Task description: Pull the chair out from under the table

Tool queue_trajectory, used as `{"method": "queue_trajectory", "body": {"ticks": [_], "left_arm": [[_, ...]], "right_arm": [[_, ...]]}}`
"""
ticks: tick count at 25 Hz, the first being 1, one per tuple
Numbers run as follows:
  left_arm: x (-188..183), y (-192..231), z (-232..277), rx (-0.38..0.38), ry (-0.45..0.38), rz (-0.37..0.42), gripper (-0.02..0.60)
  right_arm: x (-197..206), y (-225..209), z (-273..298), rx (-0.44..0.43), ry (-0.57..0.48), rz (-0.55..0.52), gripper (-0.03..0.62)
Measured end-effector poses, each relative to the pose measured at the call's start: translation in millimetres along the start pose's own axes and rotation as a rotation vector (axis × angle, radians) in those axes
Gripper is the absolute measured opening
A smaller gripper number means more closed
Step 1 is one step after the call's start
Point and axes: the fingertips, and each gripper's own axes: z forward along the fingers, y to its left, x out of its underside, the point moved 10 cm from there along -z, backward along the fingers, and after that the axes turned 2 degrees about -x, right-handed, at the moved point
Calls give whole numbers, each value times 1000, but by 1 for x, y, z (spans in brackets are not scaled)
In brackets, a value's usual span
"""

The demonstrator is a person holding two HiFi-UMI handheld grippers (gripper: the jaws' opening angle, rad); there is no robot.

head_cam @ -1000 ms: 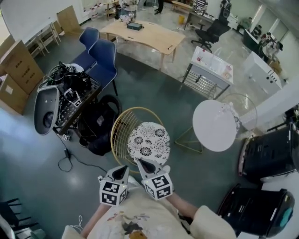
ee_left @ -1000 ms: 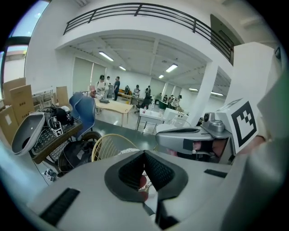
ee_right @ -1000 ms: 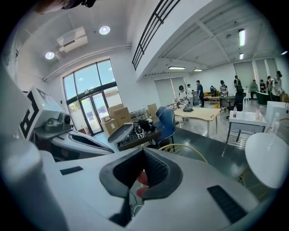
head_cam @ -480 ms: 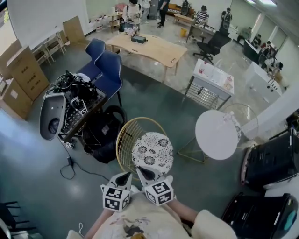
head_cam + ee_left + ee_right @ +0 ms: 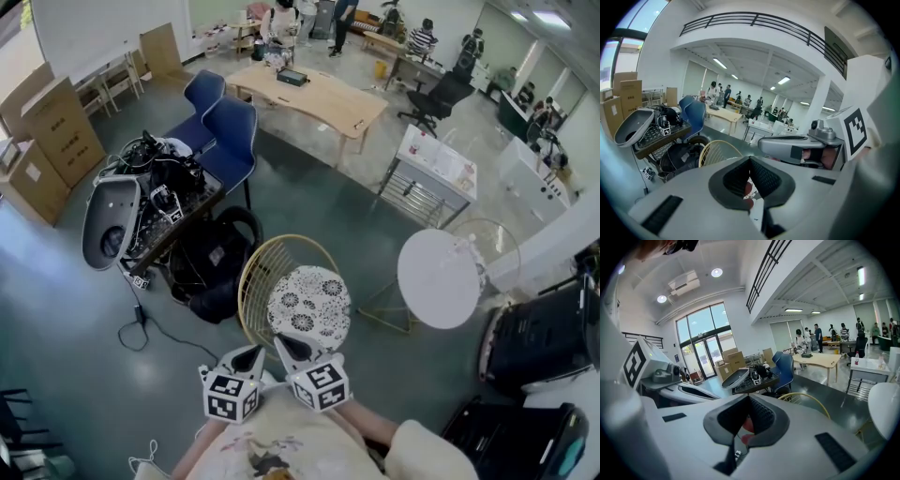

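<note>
The chair (image 5: 307, 302) has a gold wire back (image 5: 255, 279) and a black-and-white patterned round cushion. It stands on the grey floor just left of the round white table (image 5: 439, 278), not under its top. My left gripper (image 5: 250, 354) and right gripper (image 5: 285, 343) hang side by side over the chair's near edge, both shut with nothing between the jaws. Whether either touches the cushion I cannot tell. In the left gripper view the shut left gripper (image 5: 750, 159) has the wire back (image 5: 717, 149) beyond it. The right gripper (image 5: 749, 397) shows the gold rim (image 5: 808, 397) and table (image 5: 886, 412) ahead.
A black backpack (image 5: 208, 262) lies left of the chair, by a cart of electronics (image 5: 150, 211) with a cable on the floor. Two blue chairs (image 5: 225, 131), a wooden table (image 5: 314, 94), a white wire trolley (image 5: 427, 173), black bins (image 5: 539, 323) and cardboard boxes (image 5: 52, 127) stand around.
The head view has drifted, so the room sits a little lower and rightward in frame. Both grippers stay shut and side by side, having shifted only slightly; the chair and table keep their places.
</note>
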Motion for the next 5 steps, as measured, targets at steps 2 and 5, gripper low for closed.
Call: {"method": "queue_trajectory", "body": {"ticks": [2, 5], "left_arm": [[-2, 3, -1, -4, -7, -16, 9], [-5, 9, -1, -11, -19, -30, 9]], "right_arm": [[-3, 1, 2, -12, -2, 27, 8], [-7, 3, 7, -28, 1, 42, 8]]}}
